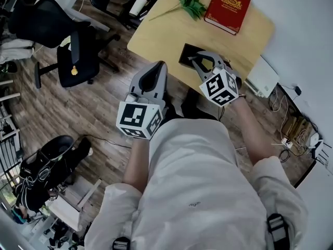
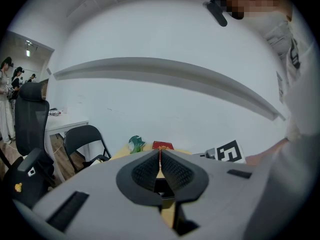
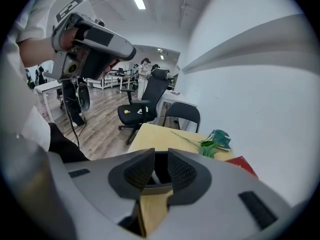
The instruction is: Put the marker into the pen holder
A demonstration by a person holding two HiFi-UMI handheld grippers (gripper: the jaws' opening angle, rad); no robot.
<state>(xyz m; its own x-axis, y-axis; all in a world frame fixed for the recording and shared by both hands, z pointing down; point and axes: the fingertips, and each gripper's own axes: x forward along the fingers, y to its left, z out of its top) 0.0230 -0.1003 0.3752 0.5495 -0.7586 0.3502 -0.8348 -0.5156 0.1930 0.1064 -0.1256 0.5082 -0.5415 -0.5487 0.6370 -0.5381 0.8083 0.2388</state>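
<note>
The right gripper (image 1: 197, 60) hangs over the black holder (image 1: 186, 51) by the table (image 1: 156, 35) edge, jaws apart. A pale bit, maybe the marker (image 3: 153, 178), sits between them. The left gripper (image 1: 159, 66) is pressed together, just off that edge, over open floor (image 1: 78, 113).

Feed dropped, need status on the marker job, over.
Left gripper shut, empty. Right gripper open, at black holder. Marker not made out. Book, plant well clear.

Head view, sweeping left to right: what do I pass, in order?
The black office chair → left gripper → right gripper → white box beside the table. The green plant and red book overlap the grippers' span, so they are left out.
</note>
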